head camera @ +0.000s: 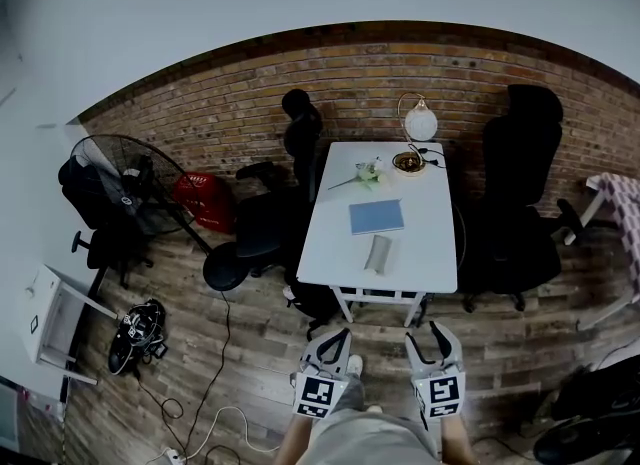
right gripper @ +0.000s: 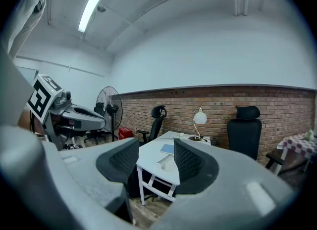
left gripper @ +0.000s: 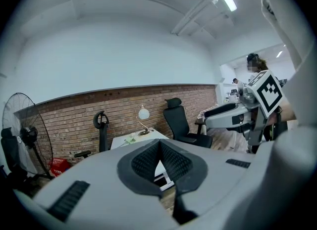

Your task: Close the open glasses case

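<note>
Head view looks steeply down on a white rectangular table [head camera: 430,243] with thin white legs. It stands on a wood-plank floor [head camera: 250,343] against a red brick wall [head camera: 230,103]. The glasses case [head camera: 378,253] is a small grey oblong lying on the near half of the table, just in front of a flat blue notebook [head camera: 376,217]. It is too small here to tell how far its lid stands open. A lamp [head camera: 420,123] with a round white globe on a curved stem stands at the far end. Black padded office chairs [head camera: 520,193] flank the table, and a round wire-caged fan [head camera: 130,188] stands off to the left.

Both tongs hang low at the bottom edge, well apart from the table and touching nothing. The left tongs [head camera: 340,338] are pinched together: in the left gripper view their dark, finely ribbed pads [left gripper: 143,162] meet at the tip and hold nothing. The right tongs [head camera: 428,338] stand wide. In the right gripper view the table and the case show far off through the gap between the grey moulded jaws.
</note>
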